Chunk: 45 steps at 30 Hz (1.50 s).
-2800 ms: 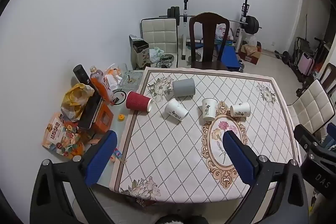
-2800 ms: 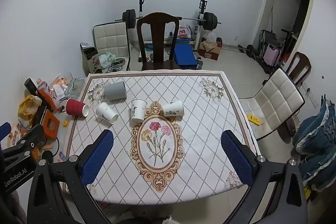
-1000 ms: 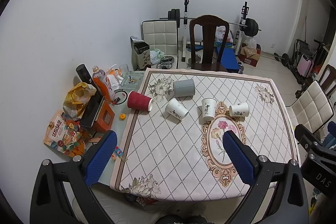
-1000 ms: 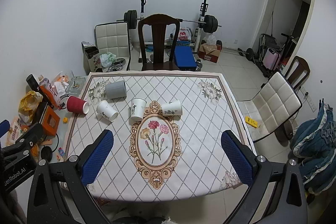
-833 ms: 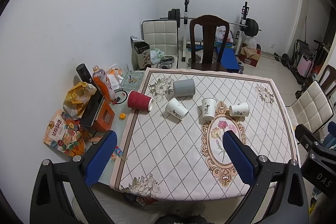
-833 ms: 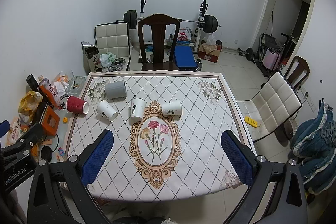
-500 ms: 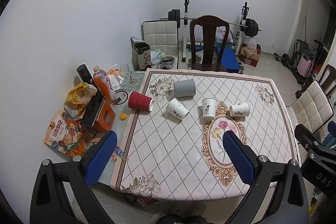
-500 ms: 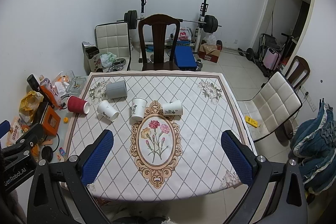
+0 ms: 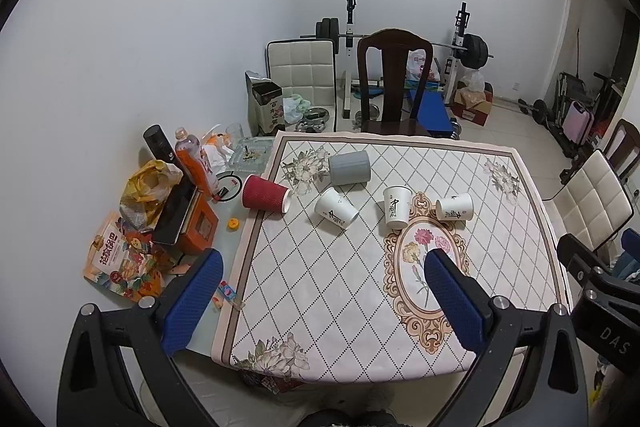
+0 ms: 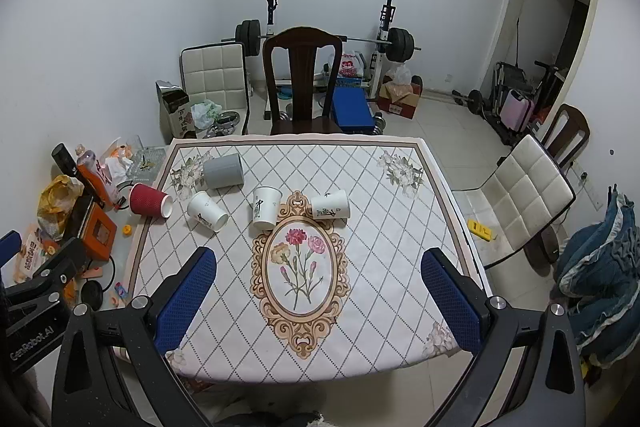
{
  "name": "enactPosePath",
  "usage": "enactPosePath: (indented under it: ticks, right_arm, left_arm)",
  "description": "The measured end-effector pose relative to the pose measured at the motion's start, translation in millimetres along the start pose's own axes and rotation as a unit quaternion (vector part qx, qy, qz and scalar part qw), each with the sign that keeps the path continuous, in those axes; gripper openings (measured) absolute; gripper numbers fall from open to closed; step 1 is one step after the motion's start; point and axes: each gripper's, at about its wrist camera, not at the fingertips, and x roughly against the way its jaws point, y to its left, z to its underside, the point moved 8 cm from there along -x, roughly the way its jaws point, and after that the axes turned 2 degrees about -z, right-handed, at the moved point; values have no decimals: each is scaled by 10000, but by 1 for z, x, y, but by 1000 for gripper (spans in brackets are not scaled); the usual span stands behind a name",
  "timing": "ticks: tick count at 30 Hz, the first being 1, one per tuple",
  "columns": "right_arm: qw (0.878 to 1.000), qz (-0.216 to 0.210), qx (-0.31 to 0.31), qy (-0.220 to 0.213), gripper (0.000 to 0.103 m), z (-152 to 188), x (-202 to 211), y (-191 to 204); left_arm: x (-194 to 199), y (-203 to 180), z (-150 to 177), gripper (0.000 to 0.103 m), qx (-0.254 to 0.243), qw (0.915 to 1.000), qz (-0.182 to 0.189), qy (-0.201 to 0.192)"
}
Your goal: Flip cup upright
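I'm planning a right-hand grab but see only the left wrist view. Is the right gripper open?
Observer: Yes. The right wrist view shows the right gripper open, with nothing between its fingers.
Operator: Anything on the floor to the table's right?
Observer: A small yellow object lies on the tiles between the table and the white chair.
Operator: And beyond that chair?
Observer: A heap of blue fabric sits at the right edge of the view.
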Motion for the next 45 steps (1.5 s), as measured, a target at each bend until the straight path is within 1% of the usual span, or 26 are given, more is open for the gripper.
enactPosePath:
  ticks: [3,6,9,11,14,16,19,21,23,26,31,32,34,37,39,40,42,45]
  right_arm:
    - [10000,3,-42,29,103,2,1,3]
    - [9998,-13,-149,107,103,3,-5,5]
    - [9990,25,-327,298,103,7,-24,4]
    - [9978,156,-422,497,103,15,-43,-2]
    - [9938,420,-543,880,103,36,-80,-16]
    - [9891,631,-611,1179,103,52,-109,-30]
    - [9780,785,-810,1757,103,82,-158,-55]
    - [9715,906,-896,1999,103,98,-184,-71]
    - [9645,930,-1011,2255,103,113,-217,-88]
    - [9555,944,-1088,2575,103,127,-256,-109]
    - [9449,890,-1078,2960,103,133,-314,-137]
    - [9422,883,-1108,3035,103,133,-328,-146]
    - [9379,875,-1152,3152,103,130,-344,-158]
    - [9328,894,-1237,3265,103,126,-372,-179]
    - [9280,869,-1335,3369,103,126,-391,-194]
    - [9254,849,-1392,3421,103,127,-400,-200]
    - [9214,843,-1469,3498,103,127,-414,-210]
    - [9150,867,-1583,3609,103,131,-432,-227]
  left_arm:
    - [-1,0,-1,103,-9,10000,24,35]
    - [-11,1,-1,103,-38,9999,57,119]
    - [-33,-2,3,103,-99,9994,89,304]
    - [-53,-4,10,103,-171,9989,100,434]
    - [-82,-12,22,103,-314,9975,127,622]
    - [-108,-24,30,103,-454,9955,108,824]
    - [-140,-44,40,103,-710,9918,89,1060]
    - [-162,-60,45,103,-959,9881,40,1200]
    - [-187,-81,49,103,-1266,9828,-1,1344]
    - [-216,-110,47,103,-1698,9752,-76,1416]
    - [-266,-171,32,103,-2658,9547,-180,1324]
    - [-276,-184,28,103,-2861,9493,-178,1292]
    - [-294,-210,20,103,-3221,9384,-149,1238]
    - [-322,-248,13,103,-3770,9176,-59,1259]
    - [-341,-271,14,103,-4141,9000,65,1356]
    - [-349,-280,14,103,-4282,8933,82,1366]
    - [-365,-297,15,103,-4614,8768,95,1346]
    - [-385,-318,17,102,-4887,8603,201,1439]
